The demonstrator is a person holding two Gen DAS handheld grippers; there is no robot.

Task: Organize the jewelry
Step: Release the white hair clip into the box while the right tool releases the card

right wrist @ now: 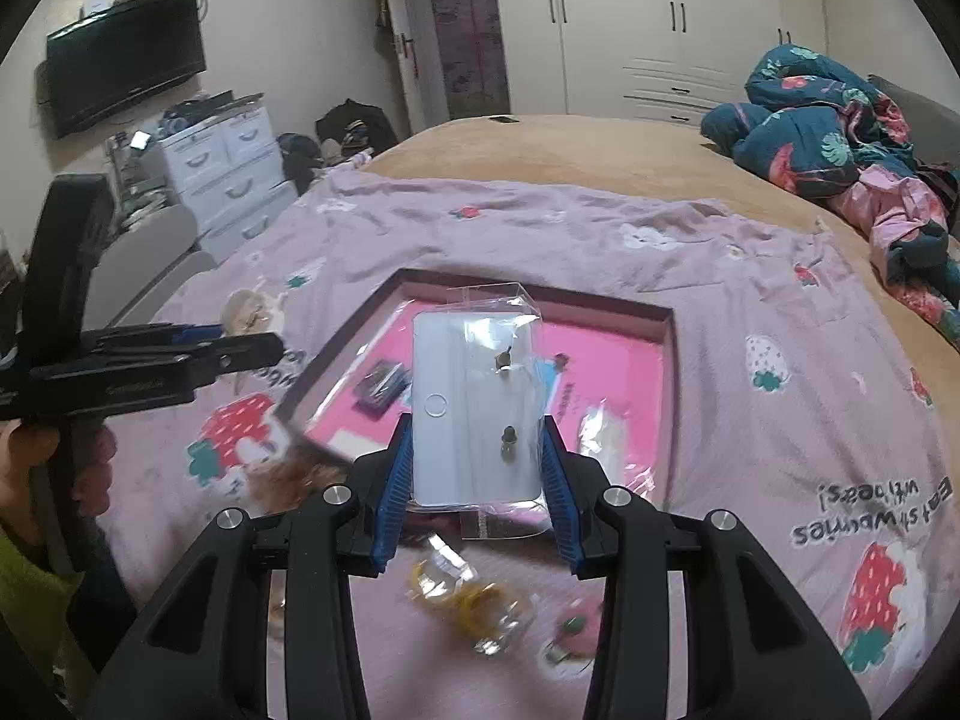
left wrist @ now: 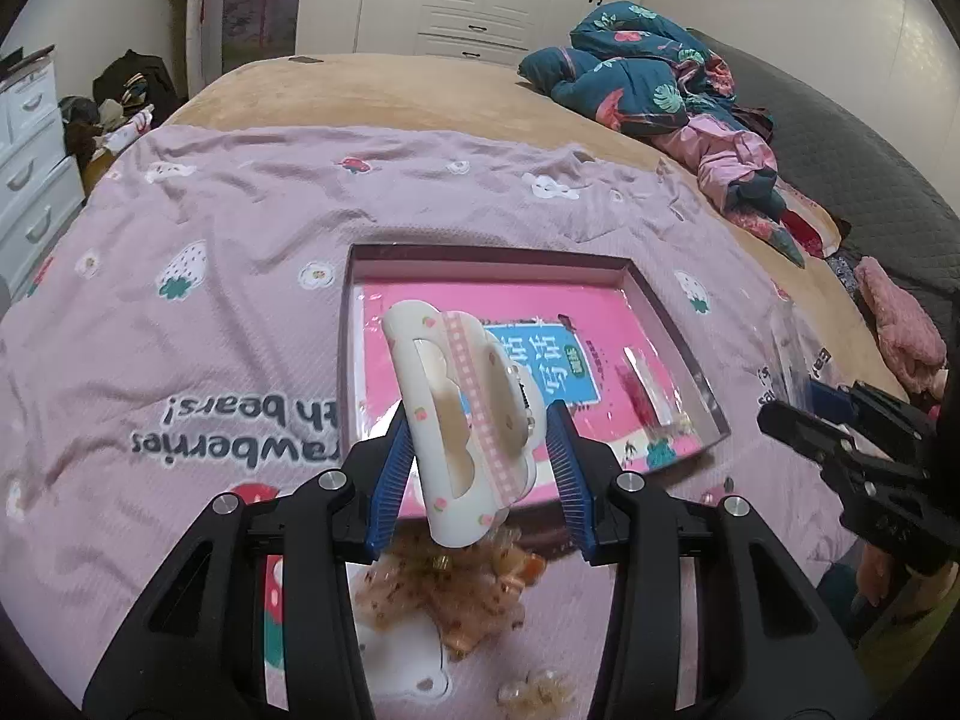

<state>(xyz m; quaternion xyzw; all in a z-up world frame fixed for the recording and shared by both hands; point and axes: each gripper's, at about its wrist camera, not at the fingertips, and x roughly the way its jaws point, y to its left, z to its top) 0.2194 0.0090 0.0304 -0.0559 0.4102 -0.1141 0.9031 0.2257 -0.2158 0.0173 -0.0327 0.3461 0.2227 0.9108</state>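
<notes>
Jewelry for sorting sits in both tongs. Only the left wrist view shows the white cloud-shaped hair clip with a pink checked ribbon [left wrist: 459,420], clamped between the blue pads of the left gripper [left wrist: 480,468], jaws partly closed on it; its long axis runs up and away from the tongs, leaning left. Only the right wrist view shows the clear plastic packet with a white card and small dark earrings [right wrist: 480,408], pinched by the right gripper [right wrist: 477,468], long side pointing straight ahead. Beyond both tongs lies the shallow dark-rimmed tray with a pink printed base [left wrist: 678,324], its far rim and right wall clear. Beneath the tongs, loose blurred trinkets [right wrist: 468,594] lie on the lilac strawberry-print sheet [left wrist: 180,360]. Open sheet spreads either side of the tray.
</notes>
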